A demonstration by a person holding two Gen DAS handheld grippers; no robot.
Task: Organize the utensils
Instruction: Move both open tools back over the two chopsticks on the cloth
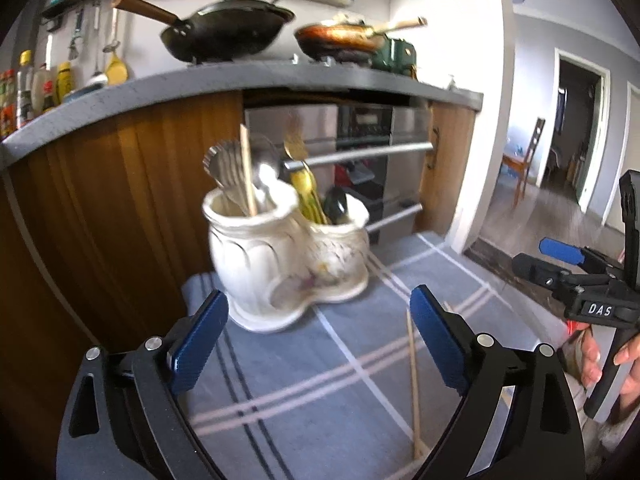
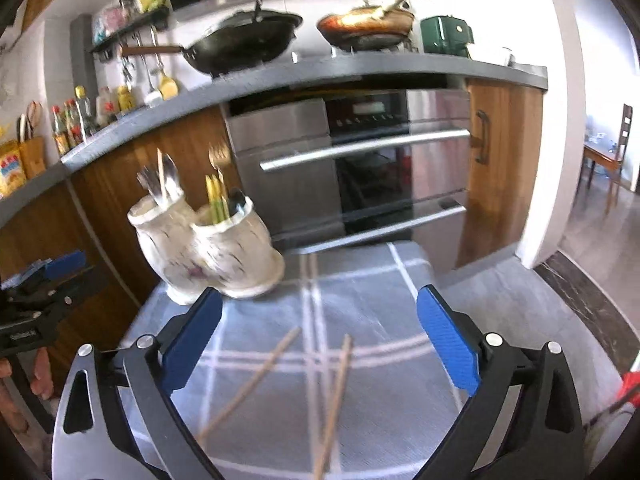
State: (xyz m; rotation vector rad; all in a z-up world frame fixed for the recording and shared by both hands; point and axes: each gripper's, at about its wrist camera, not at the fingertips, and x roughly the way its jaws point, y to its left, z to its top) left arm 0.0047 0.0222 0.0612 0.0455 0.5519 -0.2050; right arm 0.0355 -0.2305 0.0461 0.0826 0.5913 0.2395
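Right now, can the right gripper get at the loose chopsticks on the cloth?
Probably yes. The right gripper is open and empty, and the chopsticks lie bare on the checked cloth just ahead, between its fingers. The holder stands off to the side.

Open cloth [image 2: 372, 280] right of the holder [image 2: 208, 248] (chopsticks [image 2: 336, 392] lie nearer).

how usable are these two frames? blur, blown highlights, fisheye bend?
Left wrist: utensil holder smeared by motion blur, wall by the doorway blown out, counter edge bowed by the fisheye. Right wrist: chopsticks on the cloth streaked, right-hand wall overexposed, corners vignetted; both views' open tongs stay sharp.
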